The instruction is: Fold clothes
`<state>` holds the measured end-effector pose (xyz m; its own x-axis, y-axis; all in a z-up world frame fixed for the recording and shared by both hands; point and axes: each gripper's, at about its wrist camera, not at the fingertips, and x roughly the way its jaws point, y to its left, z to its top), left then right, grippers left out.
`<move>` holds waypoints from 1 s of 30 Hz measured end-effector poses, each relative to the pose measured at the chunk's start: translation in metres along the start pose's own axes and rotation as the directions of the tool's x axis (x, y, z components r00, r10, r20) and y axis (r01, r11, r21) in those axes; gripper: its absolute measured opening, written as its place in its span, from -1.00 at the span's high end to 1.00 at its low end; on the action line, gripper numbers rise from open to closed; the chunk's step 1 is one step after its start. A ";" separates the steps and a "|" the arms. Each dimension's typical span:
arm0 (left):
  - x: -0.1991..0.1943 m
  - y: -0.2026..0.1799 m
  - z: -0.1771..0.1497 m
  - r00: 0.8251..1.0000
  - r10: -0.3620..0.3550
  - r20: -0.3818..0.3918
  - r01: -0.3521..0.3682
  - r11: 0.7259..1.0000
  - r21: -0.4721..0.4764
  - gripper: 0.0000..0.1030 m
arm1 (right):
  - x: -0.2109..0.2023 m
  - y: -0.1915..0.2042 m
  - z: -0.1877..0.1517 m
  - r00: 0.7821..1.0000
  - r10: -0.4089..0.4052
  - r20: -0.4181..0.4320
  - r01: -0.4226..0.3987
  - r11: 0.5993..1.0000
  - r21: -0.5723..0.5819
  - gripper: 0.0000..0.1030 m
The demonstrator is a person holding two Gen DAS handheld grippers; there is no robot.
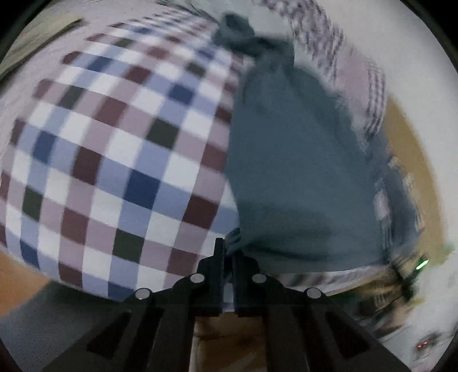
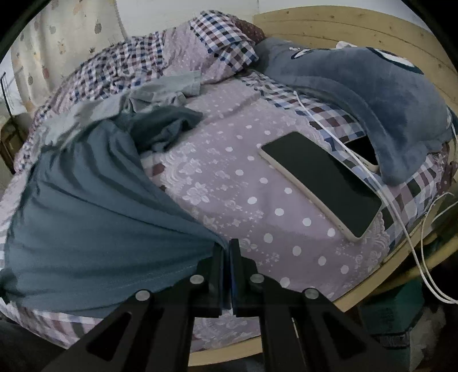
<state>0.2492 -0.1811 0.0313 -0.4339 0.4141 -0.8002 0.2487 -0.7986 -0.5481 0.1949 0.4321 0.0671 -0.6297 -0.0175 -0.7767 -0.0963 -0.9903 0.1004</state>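
Note:
A blue-grey garment (image 2: 86, 206) lies stretched across the near left of the bed, its far end bunched up. My right gripper (image 2: 226, 251) is shut on a corner of this garment at the bed's near side. In the blurred left wrist view the same garment (image 1: 292, 160) runs away from me over a checked cover (image 1: 114, 148). My left gripper (image 1: 227, 251) is shut on a bunched edge of the garment. A lighter grey piece of clothing (image 2: 169, 85) lies crumpled further back.
Two phones (image 2: 323, 186) lie on the dotted pink sheet (image 2: 243, 177) at the right, one half under a blue plush pillow (image 2: 372, 85). White cables (image 2: 400, 217) trail over the wooden bed frame (image 2: 343, 25). A checked duvet (image 2: 137, 60) is heaped at the back.

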 end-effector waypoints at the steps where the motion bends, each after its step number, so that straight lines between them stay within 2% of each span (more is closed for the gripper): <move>1: -0.017 0.003 0.000 0.999 -0.040 0.021 0.040 0.999 -0.019 0.95 | -0.008 0.001 0.000 1.000 0.021 0.005 -0.021 1.000 -0.003 0.97; 5: -0.046 0.015 -0.004 0.997 -0.067 0.030 0.068 0.997 -0.046 0.95 | -0.033 0.006 -0.003 0.995 0.100 -0.003 -0.100 0.995 -0.026 0.97; 9: -0.034 0.028 -0.008 1.000 0.004 -0.023 -0.006 0.996 -0.087 0.95 | -0.023 0.013 -0.010 0.983 0.146 -0.111 -0.152 0.987 -0.050 0.96; 13: -0.029 0.027 -0.004 0.997 0.071 -0.037 -0.074 0.993 -0.088 0.94 | -0.017 0.007 -0.014 0.983 0.102 -0.150 -0.107 0.994 -0.028 0.88; 16: -0.024 0.029 -0.005 0.989 0.135 -0.054 -0.140 0.984 -0.107 0.93 | -0.017 -0.011 -0.011 0.990 0.009 -0.139 -0.006 1.000 0.019 0.87; 17: -0.024 0.031 -0.006 0.989 0.136 -0.060 -0.142 0.983 -0.115 0.89 | -0.018 -0.019 -0.010 0.992 0.000 -0.128 0.008 0.998 0.057 0.82; 18: -0.024 0.032 -0.006 0.989 0.136 -0.066 -0.143 0.982 -0.123 0.81 | -0.019 -0.026 -0.010 0.993 -0.001 -0.115 0.011 0.996 0.088 0.80; 19: -0.026 0.030 -0.005 0.989 0.133 -0.058 -0.139 0.983 -0.123 0.43 | -0.021 -0.032 -0.009 0.995 -0.004 -0.097 0.015 0.994 0.111 0.72; 20: -0.027 0.027 -0.004 0.990 0.130 -0.049 -0.135 0.983 -0.122 -0.04 | -0.023 -0.034 -0.008 0.997 -0.008 -0.076 0.018 0.992 0.125 0.60; 21: -0.031 0.026 -0.006 0.993 0.116 -0.026 -0.119 0.986 -0.120 -0.21 | -0.025 -0.037 -0.007 0.998 -0.013 -0.056 0.020 0.990 0.139 0.45; 22: -0.034 0.025 -0.006 0.995 0.100 -0.006 -0.100 0.988 -0.121 -0.37 | -0.027 -0.039 -0.006 0.999 -0.013 -0.036 0.018 0.989 0.148 0.39; 26: -0.046 0.020 -0.003 0.996 0.011 0.091 -0.001 0.995 -0.104 -0.38 | -0.030 -0.030 0.000 1.000 0.015 0.024 -0.019 0.989 0.146 0.22; 30: -0.053 0.013 0.013 0.979 -0.103 0.175 0.117 0.991 -0.068 -0.38 | -0.028 -0.015 0.005 0.997 0.043 0.069 -0.052 0.989 0.137 0.20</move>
<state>0.2640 -0.2189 0.0694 -0.6023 0.4112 -0.6842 0.2544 -0.7135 -0.6528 0.2100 0.4478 0.0910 -0.6850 -0.0505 -0.7268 -0.1681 -0.9597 0.2251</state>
